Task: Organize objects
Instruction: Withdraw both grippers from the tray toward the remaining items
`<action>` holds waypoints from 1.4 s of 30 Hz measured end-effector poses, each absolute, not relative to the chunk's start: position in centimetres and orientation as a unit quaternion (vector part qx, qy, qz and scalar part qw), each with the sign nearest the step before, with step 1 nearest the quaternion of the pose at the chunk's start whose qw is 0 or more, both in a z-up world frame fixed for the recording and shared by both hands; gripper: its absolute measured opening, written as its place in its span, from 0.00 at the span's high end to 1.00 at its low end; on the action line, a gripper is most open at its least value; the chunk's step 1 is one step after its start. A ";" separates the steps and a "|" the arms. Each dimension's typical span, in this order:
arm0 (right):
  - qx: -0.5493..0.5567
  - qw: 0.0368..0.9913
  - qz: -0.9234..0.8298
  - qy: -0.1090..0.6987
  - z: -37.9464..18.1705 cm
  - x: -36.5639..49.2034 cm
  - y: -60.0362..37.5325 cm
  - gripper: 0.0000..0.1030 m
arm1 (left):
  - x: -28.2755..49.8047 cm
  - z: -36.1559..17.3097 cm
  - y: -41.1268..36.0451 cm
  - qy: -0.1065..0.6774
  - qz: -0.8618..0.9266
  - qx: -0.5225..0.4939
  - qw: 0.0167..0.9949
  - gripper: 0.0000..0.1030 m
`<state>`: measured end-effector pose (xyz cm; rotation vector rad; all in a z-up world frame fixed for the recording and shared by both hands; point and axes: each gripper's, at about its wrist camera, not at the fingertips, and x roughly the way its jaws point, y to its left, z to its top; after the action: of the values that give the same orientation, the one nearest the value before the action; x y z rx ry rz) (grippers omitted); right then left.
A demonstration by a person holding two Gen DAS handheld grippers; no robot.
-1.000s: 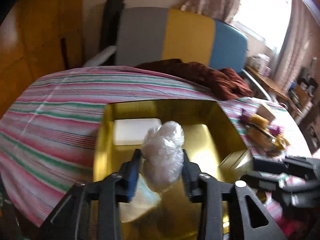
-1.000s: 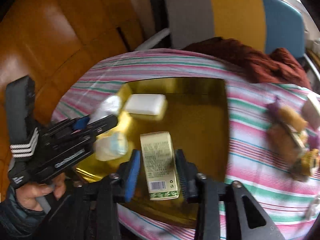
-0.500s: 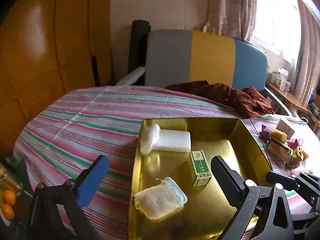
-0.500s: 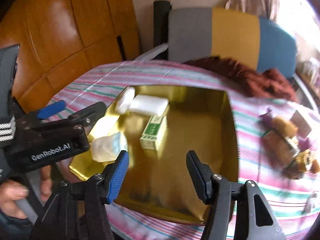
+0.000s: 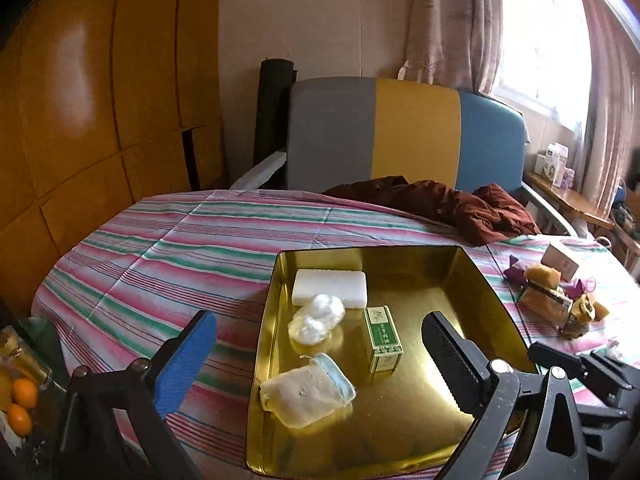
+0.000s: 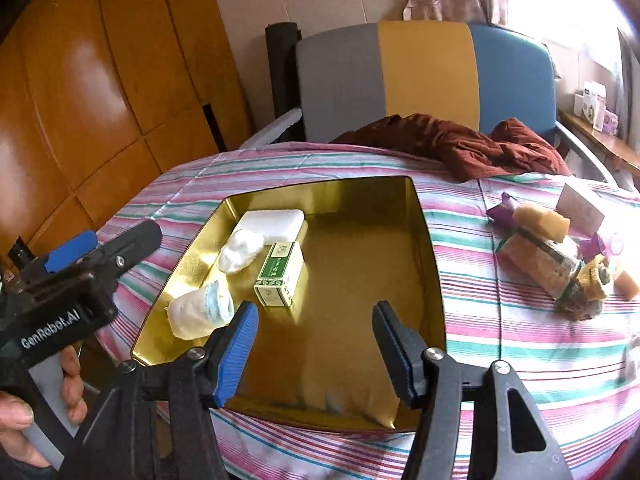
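Note:
A gold tray [image 5: 492,312] [image 6: 428,248] lies on the striped tablecloth. In it are a white block [image 5: 330,292] [image 6: 272,220], a crumpled clear plastic bag [image 5: 318,318] [image 6: 242,250], a green and white box [image 5: 382,338] [image 6: 280,274] and a white cloth pouch with a blue rim [image 5: 306,390] [image 6: 200,314]. My left gripper [image 5: 320,356] is open and empty, raised at the tray's near left. My right gripper [image 6: 316,340] is open and empty over the tray's near edge. The left gripper also shows in the right wrist view [image 6: 76,264].
A pile of sponges, a bottle and purple wrappers [image 6: 560,248] [image 5: 556,300] lies right of the tray, with a small white box [image 6: 580,204]. A dark red cloth [image 6: 460,140] lies at the table's far side, before a grey, yellow and blue chair [image 5: 400,132]. Oranges [image 5: 20,404] sit low left.
Both grippers have opened and pulled back. The left let go of the plastic bag and the right let go of the green box; both things now rest in the tray.

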<state>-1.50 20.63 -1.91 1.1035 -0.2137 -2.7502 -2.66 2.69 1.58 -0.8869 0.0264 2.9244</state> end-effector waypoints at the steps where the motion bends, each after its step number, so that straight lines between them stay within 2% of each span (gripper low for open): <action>1: 0.366 0.083 -0.924 -0.069 -1.8 -1.4 20.6 0.41 | -2.6 1.5 2.9 0.011 0.955 -0.293 0.048 0.00; 25: 0.370 0.058 -0.925 -0.066 -2.4 -0.6 22.4 0.40 | -1.3 0.9 5.6 0.052 0.951 -0.297 0.070 0.00; 42: 0.392 -0.027 -0.907 -0.150 -2.5 -0.4 32.4 0.39 | -3.3 0.4 8.4 0.048 0.925 -0.348 0.145 0.00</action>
<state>-0.42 32.42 -2.52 1.2544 -0.4806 -2.9001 -3.32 8.41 0.43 -1.0025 0.1395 2.6657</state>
